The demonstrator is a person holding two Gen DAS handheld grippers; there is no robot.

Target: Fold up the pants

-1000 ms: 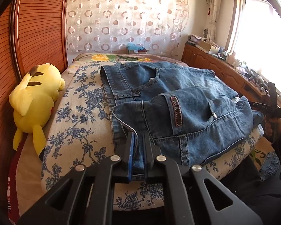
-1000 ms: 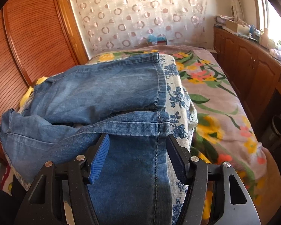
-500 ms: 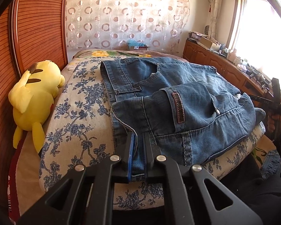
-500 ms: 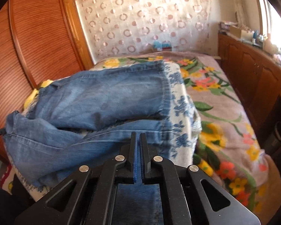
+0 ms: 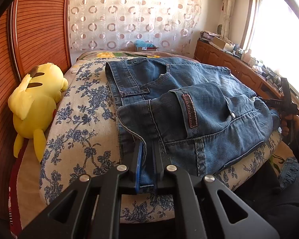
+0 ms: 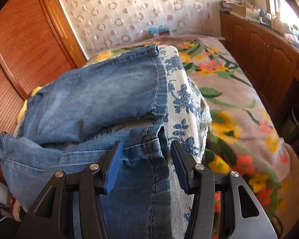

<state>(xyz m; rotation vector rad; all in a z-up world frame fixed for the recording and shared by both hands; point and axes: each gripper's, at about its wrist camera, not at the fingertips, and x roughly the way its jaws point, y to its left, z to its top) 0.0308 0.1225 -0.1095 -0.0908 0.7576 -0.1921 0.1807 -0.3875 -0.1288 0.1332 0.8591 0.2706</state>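
Note:
Blue jeans (image 5: 189, 103) lie folded on a blue-flowered blanket (image 5: 79, 119) on the bed, waistband and leather patch on top. My left gripper (image 5: 148, 145) is shut on the near denim edge at the waist end. In the right wrist view the two legs of the jeans (image 6: 101, 99) lie side by side, hems to the right. The jaws of my right gripper (image 6: 145, 149) are opening; the near leg's hem lies between them, and neither blue pad presses on it. The right gripper (image 5: 287, 103) also shows at the far right of the left wrist view, in a hand.
A yellow plush toy (image 5: 35, 103) lies at the bed's left side against ribbed wooden panels (image 5: 39, 29). A floral bedspread (image 6: 239, 103) covers the rest of the bed. Wooden cabinets (image 6: 269, 55) line the right wall. A dark bin (image 6: 298, 117) stands below them.
The right gripper went from open around the near leg to shut on it, and now stands apart again, slightly shifted. The left gripper has kept its grip and place.

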